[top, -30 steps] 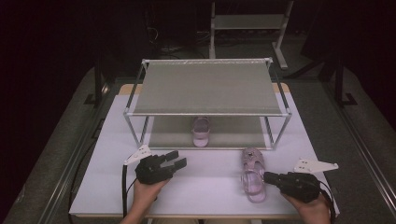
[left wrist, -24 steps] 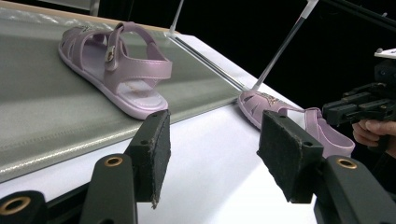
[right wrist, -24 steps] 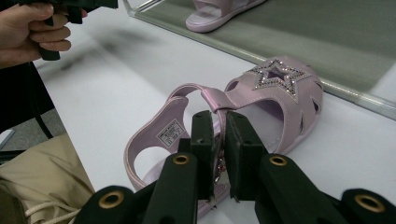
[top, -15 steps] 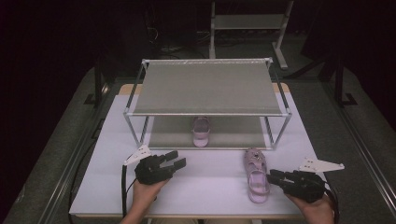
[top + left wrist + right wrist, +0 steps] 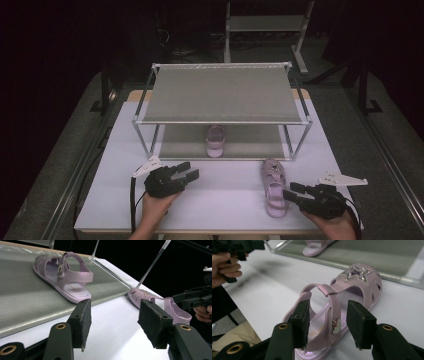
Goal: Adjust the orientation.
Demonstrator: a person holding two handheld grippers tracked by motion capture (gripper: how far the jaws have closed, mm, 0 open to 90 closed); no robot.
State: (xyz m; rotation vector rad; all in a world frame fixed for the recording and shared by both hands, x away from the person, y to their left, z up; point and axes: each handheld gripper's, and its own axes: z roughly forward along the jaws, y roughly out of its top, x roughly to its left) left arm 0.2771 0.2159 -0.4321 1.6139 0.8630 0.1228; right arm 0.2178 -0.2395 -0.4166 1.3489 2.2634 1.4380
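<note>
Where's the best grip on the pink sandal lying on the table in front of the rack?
Probably the heel strap of the sandal, approached from the heel end, where the right gripper sits. That strap arches clear of the sole, so the open jaws could straddle it; the toe faces the rack.

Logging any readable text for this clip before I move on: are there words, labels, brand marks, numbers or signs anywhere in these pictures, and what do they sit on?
None can be read.
Insole of the sandal on the table: a faint printed mark near the heel, too blurred to read.
Sandal on the lower shelf: a faint mark on the insole, unreadable.
Rack, table, left gripper, right gripper: no lettering visible.
</note>
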